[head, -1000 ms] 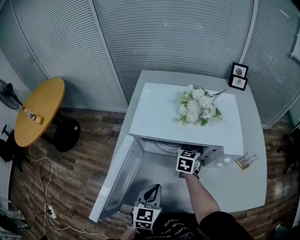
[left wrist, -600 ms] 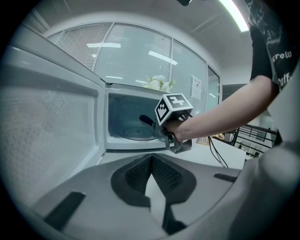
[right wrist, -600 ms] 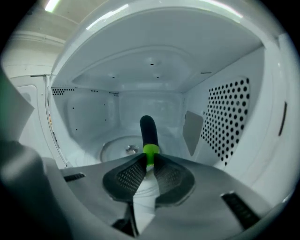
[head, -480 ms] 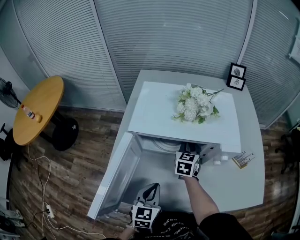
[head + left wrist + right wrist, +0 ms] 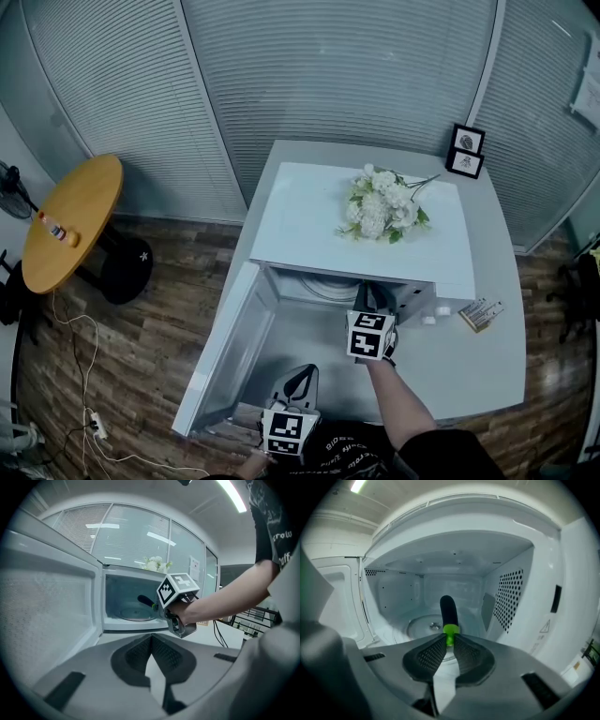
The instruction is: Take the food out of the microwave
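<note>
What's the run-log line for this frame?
stage: food gripped | right gripper: shut on eggplant stem, inside microwave | left gripper: shut, empty, outside cavity | door: open

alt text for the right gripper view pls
The right claw grips a dark, eggplant-shaped food by its green stem, in front of the glass turntable of the open white microwave. Its perforated wall is at right, the door at left.

Cool, even light from ceiling strip (image 5: pixel 232 489); fisheye-bent, dark-vignetted edges.
</note>
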`<control>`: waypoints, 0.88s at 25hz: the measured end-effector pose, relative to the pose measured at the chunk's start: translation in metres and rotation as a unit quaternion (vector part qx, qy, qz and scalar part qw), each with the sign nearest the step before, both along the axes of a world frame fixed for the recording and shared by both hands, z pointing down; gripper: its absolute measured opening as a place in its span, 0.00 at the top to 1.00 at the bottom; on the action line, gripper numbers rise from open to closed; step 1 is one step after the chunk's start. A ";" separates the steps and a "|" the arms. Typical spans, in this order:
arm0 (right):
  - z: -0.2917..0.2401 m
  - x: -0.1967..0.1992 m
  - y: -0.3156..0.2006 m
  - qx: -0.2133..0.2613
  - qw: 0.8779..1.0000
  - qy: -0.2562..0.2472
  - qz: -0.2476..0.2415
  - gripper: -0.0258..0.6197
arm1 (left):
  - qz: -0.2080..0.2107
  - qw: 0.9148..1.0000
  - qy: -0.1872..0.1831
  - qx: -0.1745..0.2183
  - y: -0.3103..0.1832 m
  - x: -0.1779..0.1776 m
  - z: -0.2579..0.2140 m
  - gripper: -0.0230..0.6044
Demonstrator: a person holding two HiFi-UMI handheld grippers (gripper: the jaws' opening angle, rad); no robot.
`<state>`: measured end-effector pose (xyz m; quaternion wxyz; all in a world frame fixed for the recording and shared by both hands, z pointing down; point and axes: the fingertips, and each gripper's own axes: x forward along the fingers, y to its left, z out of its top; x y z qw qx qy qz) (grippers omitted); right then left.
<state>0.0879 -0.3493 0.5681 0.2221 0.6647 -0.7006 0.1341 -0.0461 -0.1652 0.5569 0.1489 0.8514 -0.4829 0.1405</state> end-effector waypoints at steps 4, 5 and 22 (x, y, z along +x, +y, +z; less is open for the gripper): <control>0.000 0.000 0.006 0.000 1.000 0.001 -0.005 0.88 | 0.003 1.000 0.000 0.001 0.001 0.002 0.000 0.95; 0.000 0.000 0.008 0.000 1.000 0.001 -0.007 0.88 | 0.004 1.000 0.001 0.002 0.002 0.003 0.000 0.95; 0.003 0.001 0.050 -0.002 0.999 0.010 -0.042 0.88 | 0.004 1.000 0.002 0.011 0.011 0.016 -0.005 0.95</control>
